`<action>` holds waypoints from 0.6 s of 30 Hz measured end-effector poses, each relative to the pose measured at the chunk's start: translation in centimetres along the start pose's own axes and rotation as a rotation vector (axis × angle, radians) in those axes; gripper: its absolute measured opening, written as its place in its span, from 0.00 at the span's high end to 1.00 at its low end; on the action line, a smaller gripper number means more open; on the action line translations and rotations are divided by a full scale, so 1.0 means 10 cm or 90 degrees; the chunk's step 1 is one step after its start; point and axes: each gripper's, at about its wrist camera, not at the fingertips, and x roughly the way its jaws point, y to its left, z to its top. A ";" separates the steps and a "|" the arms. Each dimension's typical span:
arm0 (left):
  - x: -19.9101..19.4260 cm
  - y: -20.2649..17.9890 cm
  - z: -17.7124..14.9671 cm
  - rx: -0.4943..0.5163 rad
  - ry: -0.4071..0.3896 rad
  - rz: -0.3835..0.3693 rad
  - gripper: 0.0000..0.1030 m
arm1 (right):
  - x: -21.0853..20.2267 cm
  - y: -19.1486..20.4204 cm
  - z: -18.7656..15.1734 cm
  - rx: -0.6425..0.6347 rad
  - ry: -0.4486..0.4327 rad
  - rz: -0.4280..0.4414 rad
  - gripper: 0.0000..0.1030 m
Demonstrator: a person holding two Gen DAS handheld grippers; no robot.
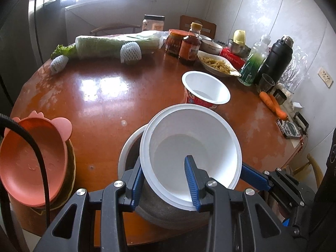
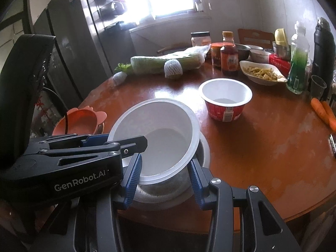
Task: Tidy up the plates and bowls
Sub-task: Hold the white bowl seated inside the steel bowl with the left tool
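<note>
**White bowl gripped over a grey bowl on a round wooden tabletop**

Left wrist view: left gripper (image 1: 166, 185) is clamped on the near wall of a white plastic bowl (image 1: 190, 145), one blue finger (image 1: 192, 183) inside the bowl and the other outside its rim. The white bowl is tilted and sits partly inside a grey bowl (image 1: 161, 212) at the near edge of the tabletop (image 1: 100, 98). Just behind stands a red noodle cup (image 1: 204, 91), upright with a white inside. At the left edge of the tabletop a pink plate (image 1: 25, 163) with small ears lies on top of a stack. Far back are a wrapped cabbage (image 1: 109, 45), a sauce bottle (image 1: 189, 46), a dish of food (image 1: 218, 64), a black flask (image 1: 277, 59) and carrots (image 1: 273, 105). The blue tip of the right gripper (image 1: 255, 177) shows just right of the white bowl.

Right wrist view: right gripper (image 2: 164, 183) is spread wide, its blue fingers either side of the white plastic bowl (image 2: 155, 134) and the grey bowl (image 2: 168, 193); whether they touch either bowl cannot be told. The left gripper (image 2: 117, 145) reaches in from the left, closed on the white bowl's rim. The red noodle cup (image 2: 225, 100) stands apart, farther back on the right. The pink plate (image 2: 80, 121) lies at the left.
</note>
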 end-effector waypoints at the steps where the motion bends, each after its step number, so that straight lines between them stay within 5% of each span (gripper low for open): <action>1: 0.01 0.01 0.00 -0.001 0.002 -0.001 0.64 | 0.01 0.00 0.00 0.001 0.002 0.000 0.55; 18: 0.16 0.08 -0.03 -0.005 0.019 -0.001 0.64 | 0.16 -0.02 -0.05 0.008 0.023 -0.004 0.55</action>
